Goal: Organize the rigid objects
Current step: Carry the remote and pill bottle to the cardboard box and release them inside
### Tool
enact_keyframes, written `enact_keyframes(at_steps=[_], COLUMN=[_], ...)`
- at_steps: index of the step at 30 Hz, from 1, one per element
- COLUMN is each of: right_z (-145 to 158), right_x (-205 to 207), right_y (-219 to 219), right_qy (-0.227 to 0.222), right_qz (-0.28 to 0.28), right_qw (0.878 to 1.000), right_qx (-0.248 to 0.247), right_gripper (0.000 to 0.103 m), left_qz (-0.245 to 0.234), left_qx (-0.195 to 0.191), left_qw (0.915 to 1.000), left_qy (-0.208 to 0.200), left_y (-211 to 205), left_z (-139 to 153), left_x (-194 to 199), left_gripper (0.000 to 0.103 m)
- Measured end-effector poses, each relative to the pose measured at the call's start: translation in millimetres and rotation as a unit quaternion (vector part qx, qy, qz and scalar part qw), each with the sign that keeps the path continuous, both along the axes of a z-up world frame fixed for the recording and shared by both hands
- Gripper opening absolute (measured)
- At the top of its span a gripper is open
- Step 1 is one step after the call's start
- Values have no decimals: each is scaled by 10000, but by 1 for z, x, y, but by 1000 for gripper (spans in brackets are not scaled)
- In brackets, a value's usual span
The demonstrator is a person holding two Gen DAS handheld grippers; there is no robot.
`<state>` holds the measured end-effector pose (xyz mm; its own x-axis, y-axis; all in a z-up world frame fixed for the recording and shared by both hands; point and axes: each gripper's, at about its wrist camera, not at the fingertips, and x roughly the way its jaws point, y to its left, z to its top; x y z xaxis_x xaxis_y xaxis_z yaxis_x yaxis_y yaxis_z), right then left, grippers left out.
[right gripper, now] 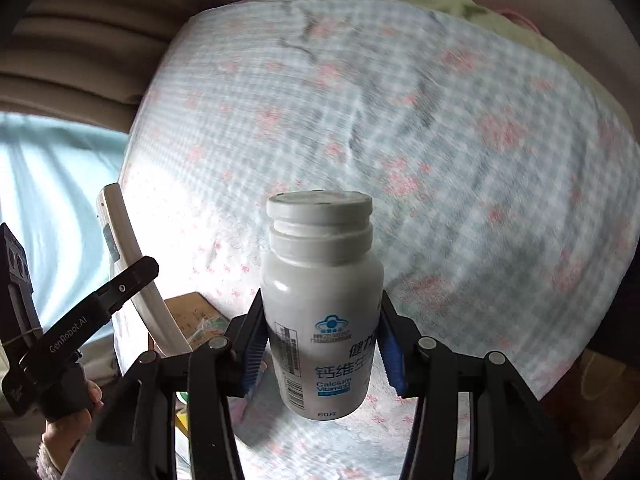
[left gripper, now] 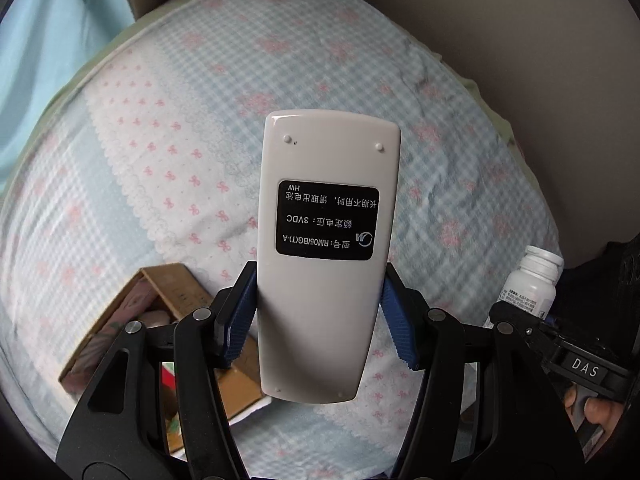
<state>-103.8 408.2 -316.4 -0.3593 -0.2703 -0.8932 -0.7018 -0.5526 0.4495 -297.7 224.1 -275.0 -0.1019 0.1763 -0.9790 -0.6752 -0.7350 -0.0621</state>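
My left gripper [left gripper: 320, 312] is shut on a light grey remote control [left gripper: 326, 240], held back side up with its black label showing, above the bed. My right gripper [right gripper: 320, 344] is shut on a white calcium vitamin bottle [right gripper: 320, 300] with a white cap, held upright above the bed. The bottle also shows at the right edge of the left wrist view [left gripper: 532, 284]. The remote also shows edge-on at the left of the right wrist view [right gripper: 132, 264], held in the left gripper.
A bed with a blue-checked, pink-bow sheet [left gripper: 200, 120] fills both views. An open brown cardboard box [left gripper: 160, 320] with items inside lies on the bed below my left gripper; it also shows in the right wrist view [right gripper: 196, 312]. A light blue curtain [left gripper: 48, 60] hangs at the left.
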Motion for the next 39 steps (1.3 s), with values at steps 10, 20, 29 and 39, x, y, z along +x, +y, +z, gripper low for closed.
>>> enact_keyframes(at_steps=[10,20,29,39], right_z=[73,79,34,-23], right_x=[-72,-116,-151,-183], right_y=[-141,-250,-320,-357], right_qy=[820,937,696,455], right_qz=[1690,2474,2880,3256], right_qw=[9820,9644,9551,9444], right_qx=[188,23,84,33], right_gripper=[46,46,46,46], left_qz=[1253,2334,2553,1918], left_qx=[557,658,701,766], left_qw=[9901,9691,9639,9782], left_qy=[291,446,295,-206], left_y=[-156,-314,-372,-325], left_z=[62,71,29,-27], left_x=[2,-3,-36,-63], left_gripper=[55,55,55,55])
